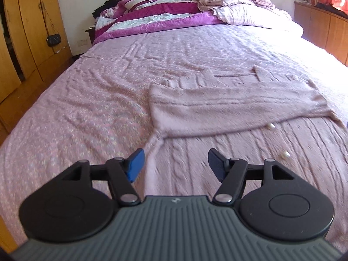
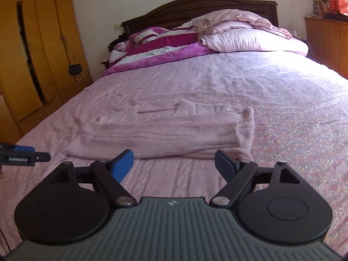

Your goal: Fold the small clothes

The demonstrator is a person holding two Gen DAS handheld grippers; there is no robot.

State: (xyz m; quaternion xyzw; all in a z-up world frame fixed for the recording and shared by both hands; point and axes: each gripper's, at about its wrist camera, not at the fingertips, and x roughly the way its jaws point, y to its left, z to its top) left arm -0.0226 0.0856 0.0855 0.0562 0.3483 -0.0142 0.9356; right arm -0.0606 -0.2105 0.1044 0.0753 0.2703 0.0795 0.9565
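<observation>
- Both grippers empty over folded pink knitted sweater (image 2: 165, 134).
- Left gripper (image 1: 175, 163): blue-padded fingers (image 1: 136, 166) apart, touching nothing.
- Right gripper (image 2: 174, 166): fingers wider apart, clear of sweater.

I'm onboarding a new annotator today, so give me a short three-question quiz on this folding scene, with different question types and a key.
1. True or false: the left gripper is clamped on the pink sweater.
2. Multiple choice: where does the sweater lie? A) on the wardrobe B) on the bed cover C) on the pillow
3. Fill in: at the sweater's near edge, in the left wrist view, two small white ____ show.

Key:
1. False; its jaws stand apart with nothing between the pads.
2. B
3. Buttons, pearl-like.

The right gripper is open too, empty.
</observation>
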